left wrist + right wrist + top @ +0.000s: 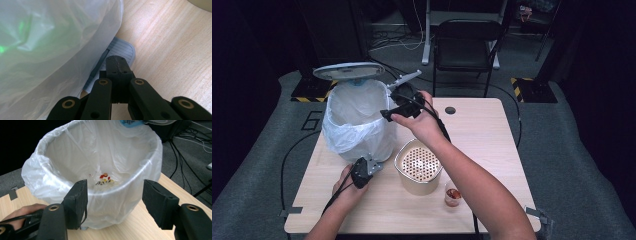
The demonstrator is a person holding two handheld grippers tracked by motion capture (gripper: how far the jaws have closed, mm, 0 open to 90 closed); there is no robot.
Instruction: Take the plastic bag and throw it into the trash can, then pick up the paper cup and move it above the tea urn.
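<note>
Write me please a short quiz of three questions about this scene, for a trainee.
1. True or false: the lid of the bin is shut.
2. The left gripper rests its shut jaws on: A) a plate B) the pedal C) a book
3. What lies at the bottom of the bag?
Key: 1 false, it stands open; 2 B; 3 a few small red and yellow scraps.

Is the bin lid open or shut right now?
Open: the lid stands raised above the bin's bag-lined rim, and the left gripper presses the pedal.
</note>
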